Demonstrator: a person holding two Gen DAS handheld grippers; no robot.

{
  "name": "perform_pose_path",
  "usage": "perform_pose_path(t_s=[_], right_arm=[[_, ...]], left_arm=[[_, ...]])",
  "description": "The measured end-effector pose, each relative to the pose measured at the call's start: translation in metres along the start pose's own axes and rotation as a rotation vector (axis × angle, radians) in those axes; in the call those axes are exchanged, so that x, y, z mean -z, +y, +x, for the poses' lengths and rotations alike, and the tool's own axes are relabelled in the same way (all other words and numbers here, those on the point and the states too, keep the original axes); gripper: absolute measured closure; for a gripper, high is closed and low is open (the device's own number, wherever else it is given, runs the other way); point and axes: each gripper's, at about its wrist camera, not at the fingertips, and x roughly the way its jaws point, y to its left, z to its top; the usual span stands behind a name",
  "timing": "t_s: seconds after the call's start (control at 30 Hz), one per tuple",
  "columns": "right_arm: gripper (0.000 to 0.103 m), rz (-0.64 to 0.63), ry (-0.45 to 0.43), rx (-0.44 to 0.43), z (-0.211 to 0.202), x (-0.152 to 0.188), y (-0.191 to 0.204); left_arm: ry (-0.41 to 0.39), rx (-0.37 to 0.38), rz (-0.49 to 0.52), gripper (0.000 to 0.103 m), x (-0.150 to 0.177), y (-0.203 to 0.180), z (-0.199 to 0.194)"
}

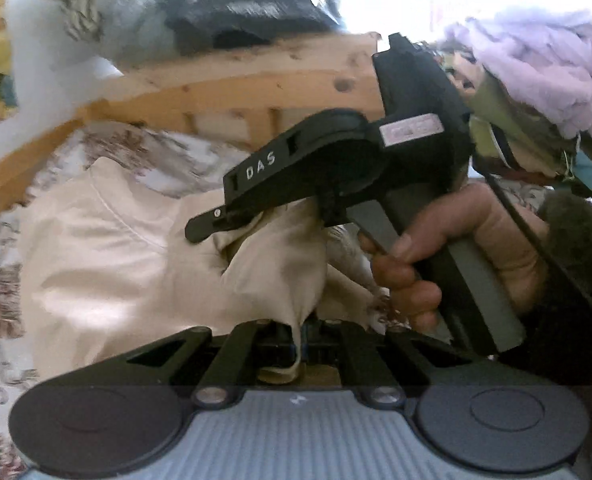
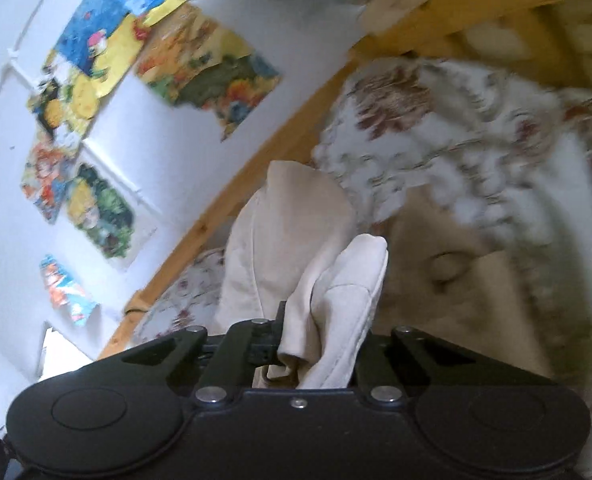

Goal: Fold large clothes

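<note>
Here, one cream garment lies crumpled on a floral bedspread by a wooden bed frame. Two tools: the left tool is clamped on a cloth fold, the right tool pinches a bunched edge, held by a hand.

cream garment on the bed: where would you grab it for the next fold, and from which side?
Probably the flat edge of the cream garment near the curved seam, coming from above over the floral bedspread. That part lies smooth; the middle is bunched where the left tongs and right tongs already pinch it.
</note>
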Motion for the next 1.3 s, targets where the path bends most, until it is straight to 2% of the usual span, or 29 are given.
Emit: perform_pose_path(t_s=[0.13,0.23,0.27,0.3,0.37,0.4,0.5,0.57,0.63,0.67,0.77,0.83,0.87,0.97,1.0,1.07,1.13,1.2,1.23,1.3], right_arm=[[0.097,0.044,0.043,0.081,0.007,0.003,-0.033],[0.097,0.031,0.046,0.122,0.01,0.005,-0.037],[0.097,0.017,0.041,0.13,0.009,0.005,-0.037],[0.097,-0.004,0.031,0.141,0.009,0.006,-0.032],[0.097,-0.06,-0.011,0.16,0.004,0.006,-0.023],[0.097,-0.088,-0.032,0.177,0.002,0.005,-0.019],[0.097,-0.167,-0.059,0.256,0.002,0.006,-0.012],[0.097,-0.186,-0.033,0.297,0.01,0.009,-0.015],[0.097,-0.198,-0.018,0.32,0.018,0.013,-0.017],[0.096,-0.208,-0.009,0.326,0.022,0.015,-0.017],[0.088,-0.231,-0.009,0.347,0.025,0.022,-0.016],[0.082,-0.271,-0.052,0.392,0.019,0.027,-0.007],[0.08,-0.34,-0.107,0.44,0.014,0.03,0.005],[0.061,-0.679,-0.218,0.572,0.009,0.047,0.05],[0.05,-0.769,-0.259,0.598,0.009,0.051,0.064],[0.042,-0.878,-0.323,0.595,0.01,0.052,0.089],[0.025,-0.984,-0.29,0.58,0.023,0.044,0.111],[0.025,-1.033,-0.25,0.487,0.037,0.033,0.126],[0.025,-1.035,-0.189,0.415,0.05,0.025,0.133],[0.026,-1.032,-0.084,0.344,0.081,0.017,0.135]], left_arm=[[0.015,0.136,-0.196,0.096,0.006,0.026,0.0],[-0.009,0.192,-0.274,0.084,0.014,0.044,-0.018],[-0.024,0.19,-0.292,0.075,0.018,0.05,-0.027],[-0.046,0.182,-0.318,0.06,0.022,0.057,-0.039],[-0.109,0.123,-0.376,0.044,0.03,0.071,-0.06],[-0.141,0.08,-0.419,0.042,0.036,0.08,-0.07],[-0.159,-0.051,-0.547,0.041,0.047,0.111,-0.08],[-0.092,-0.14,-0.626,0.041,0.054,0.132,-0.071],[0.011,-0.182,-0.657,0.041,0.059,0.145,-0.051],[0.05,-0.197,-0.667,0.04,0.065,0.15,-0.043],[0.032,-0.148,-0.718,0.038,0.078,0.162,-0.036],[0.043,-0.13,-0.727,0.037,0.081,0.164,-0.028],[0.049,-0.124,-0.721,0.037,0.082,0.164,-0.025],[0.075,-0.143,-0.687,0.037,0.084,0.16,-0.012],[0.082,-0.147,-0.684,0.037,0.084,0.159,-0.009],[0.082,-0.139,-0.695,0.037,0.088,0.16,-0.007],[0.065,-0.127,-0.702,0.037,0.091,0.159,-0.009],[0.054,-0.123,-0.705,0.037,0.094,0.159,-0.01],[0.047,-0.116,-0.709,0.037,0.095,0.16,-0.011],[0.038,-0.105,-0.721,0.037,0.098,0.162,-0.011]])
